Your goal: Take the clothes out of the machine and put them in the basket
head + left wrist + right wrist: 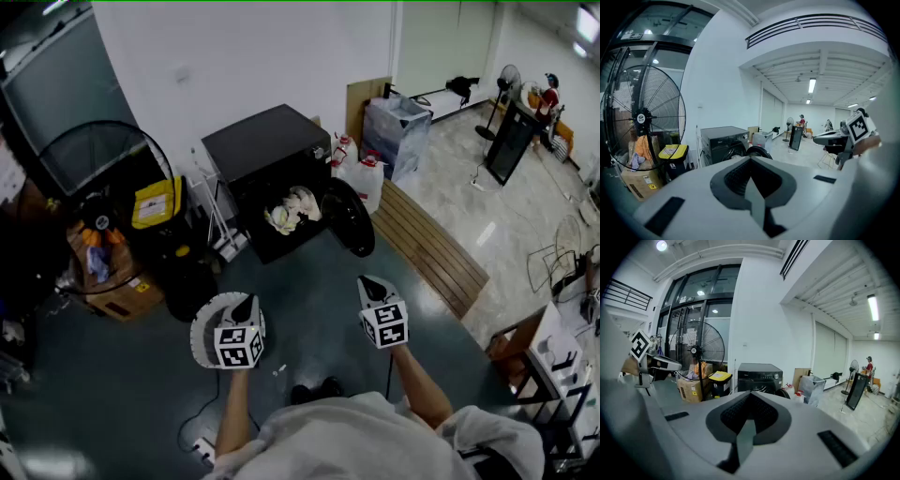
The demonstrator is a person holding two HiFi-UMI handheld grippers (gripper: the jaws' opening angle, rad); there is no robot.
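Pale, crumpled clothes (291,212) lie heaped in the drum of the black machine (262,150) in the head view, its round door (349,217) swung open to the right. The machine stands at the far edge of the dark floor (309,309), against the wall. Nearer the person, a white basket (202,334) shows under the left tool (248,302), with the right tool (367,281) beside it, both well short of the drum. In the left gripper view the left tool (750,161) has its jaws pressed together on nothing, the machine (723,143) far ahead. In the right gripper view the right tool (749,397) is likewise closed and empty, aimed at the machine (759,376). The clothes look soft, light and limp, probably tangled; pinching a raised fold atop the heap should serve best.
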